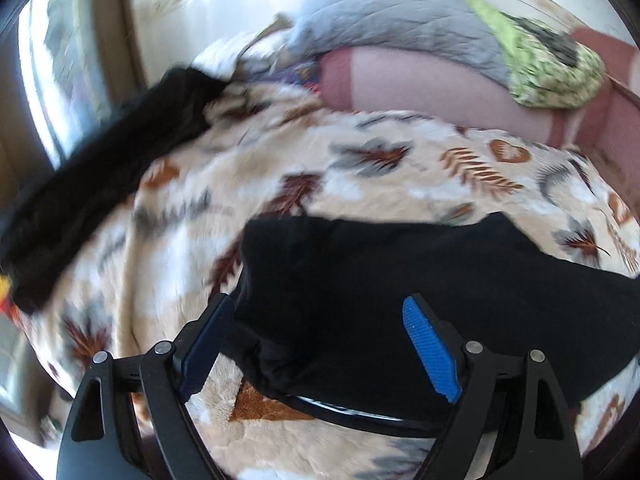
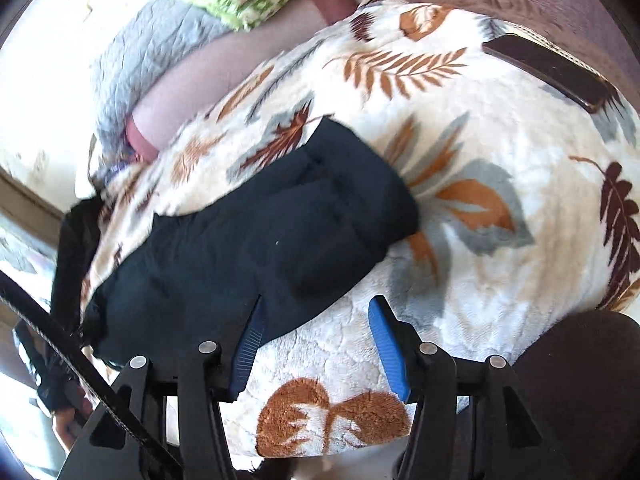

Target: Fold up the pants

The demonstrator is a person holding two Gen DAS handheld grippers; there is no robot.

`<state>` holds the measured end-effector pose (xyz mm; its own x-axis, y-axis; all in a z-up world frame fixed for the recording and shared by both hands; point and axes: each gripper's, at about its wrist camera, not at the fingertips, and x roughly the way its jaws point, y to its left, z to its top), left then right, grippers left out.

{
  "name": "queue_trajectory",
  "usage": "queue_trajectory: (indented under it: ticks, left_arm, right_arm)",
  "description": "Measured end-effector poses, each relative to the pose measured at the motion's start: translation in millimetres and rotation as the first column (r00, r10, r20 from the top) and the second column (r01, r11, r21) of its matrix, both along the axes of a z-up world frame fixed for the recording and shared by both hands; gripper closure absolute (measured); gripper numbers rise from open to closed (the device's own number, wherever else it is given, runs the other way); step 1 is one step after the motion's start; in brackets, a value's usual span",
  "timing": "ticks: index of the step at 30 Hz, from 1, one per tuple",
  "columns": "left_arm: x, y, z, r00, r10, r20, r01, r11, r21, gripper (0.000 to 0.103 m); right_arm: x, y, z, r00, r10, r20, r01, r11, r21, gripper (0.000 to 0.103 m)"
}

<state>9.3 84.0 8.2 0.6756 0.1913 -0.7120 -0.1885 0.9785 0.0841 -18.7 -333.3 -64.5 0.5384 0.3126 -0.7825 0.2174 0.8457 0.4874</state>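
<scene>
The dark pants [image 2: 256,236] lie folded into a thick bundle on a fleece blanket [image 2: 500,216] printed with brown and grey leaves. Seen from the right wrist, the right gripper [image 2: 316,340] hangs over the blanket just beside the bundle's near edge, its blue-padded jaws apart with only blanket between them and no cloth pinched; its left finger sits at the edge of the pants. From the left wrist, the left gripper [image 1: 320,344] stands with jaws spread wide above the pants [image 1: 400,288], the fabric showing between the pads but not squeezed by them. A phone [image 2: 552,72] lies on the blanket, well apart from the pants, toward its far corner. Beyond the blanket are a grey quilt [image 1: 392,20] and a green patterned cloth [image 1: 540,64]. Another black cloth [image 1: 108,168] lies at the blanket's far left edge.
</scene>
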Motion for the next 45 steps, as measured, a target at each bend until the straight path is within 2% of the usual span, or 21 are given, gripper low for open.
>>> queue_trajectory:
  ticks: [4, 7, 9, 12, 19, 21, 24, 29, 32, 34, 35, 36, 37, 39, 45]
  left_arm:
    - [2, -31, 24, 0.998, -0.068, -0.007, 0.068, 0.997, 0.024, 0.017]
    - [5, -54, 30, 0.994, -0.108, -0.035, 0.109, 0.993, 0.039, 0.017]
    - [8, -67, 31, 0.989, -0.136, -0.062, 0.138, 0.99, 0.023, 0.017]
    - [21, -92, 35, 0.973, -0.209, -0.103, 0.205, 0.978, -0.04, 0.017]
    - [51, -149, 43, 0.936, -0.331, -0.123, 0.32, 0.942, -0.099, 0.017]
    - [60, -171, 37, 0.914, -0.379, -0.146, 0.366, 0.924, -0.106, 0.017]
    - [65, -201, 30, 0.888, -0.429, -0.165, 0.422, 0.903, -0.079, 0.017]
    - [84, -258, 12, 0.814, -0.547, -0.197, 0.538, 0.837, -0.1, 0.017]
    - [101, -297, -1, 0.748, -0.623, -0.229, 0.605, 0.782, -0.148, 0.017]
    - [112, -318, -13, 0.711, -0.653, -0.26, 0.631, 0.756, -0.172, 0.017]
    - [119, -332, -21, 0.682, -0.674, -0.284, 0.646, 0.737, -0.198, 0.017]
    - [122, -339, -26, 0.665, -0.685, -0.297, 0.652, 0.727, -0.216, 0.017]
    - [128, -350, -34, 0.633, -0.704, -0.321, 0.661, 0.708, -0.248, 0.017]
    - [134, -368, -45, 0.591, -0.729, -0.346, 0.673, 0.682, -0.286, 0.017]
    - [143, -401, -66, 0.528, -0.756, -0.388, 0.71, 0.643, -0.288, 0.017]
  right_arm:
    - [-7, -10, 2, 0.999, -0.027, 0.042, 0.026, 0.999, 0.023, 0.044]
    - [-13, -18, 2, 0.997, -0.038, 0.068, 0.038, 0.999, 0.01, 0.043]
    - [-14, -24, 0, 0.995, -0.048, 0.083, 0.048, 0.999, 0.002, 0.042]
    - [-18, -36, -2, 0.992, -0.068, 0.108, 0.068, 0.998, 0.006, 0.04]
    - [-22, -54, -13, 0.984, -0.125, 0.124, 0.116, 0.99, 0.078, 0.037]
    - [-23, -56, -15, 0.982, -0.136, 0.13, 0.124, 0.988, 0.093, 0.037]
    - [-22, -59, -18, 0.981, -0.138, 0.134, 0.122, 0.985, 0.121, 0.036]
    - [-19, -56, -21, 0.983, -0.119, 0.142, 0.1, 0.985, 0.137, 0.034]
    - [-17, -51, -22, 0.984, -0.099, 0.149, 0.079, 0.987, 0.136, 0.034]
    - [-15, -46, -23, 0.985, -0.079, 0.154, 0.059, 0.99, 0.128, 0.034]
    - [-14, -44, -24, 0.985, -0.073, 0.157, 0.054, 0.991, 0.122, 0.033]
    - [-14, -42, -24, 0.985, -0.066, 0.159, 0.048, 0.992, 0.114, 0.033]
    - [-13, -39, -24, 0.985, -0.059, 0.163, 0.042, 0.993, 0.107, 0.033]
    - [-12, -35, -24, 0.984, -0.046, 0.172, 0.031, 0.995, 0.092, 0.032]
    - [7, -21, -24, 0.982, 0.023, 0.188, -0.035, 0.997, 0.062, 0.032]
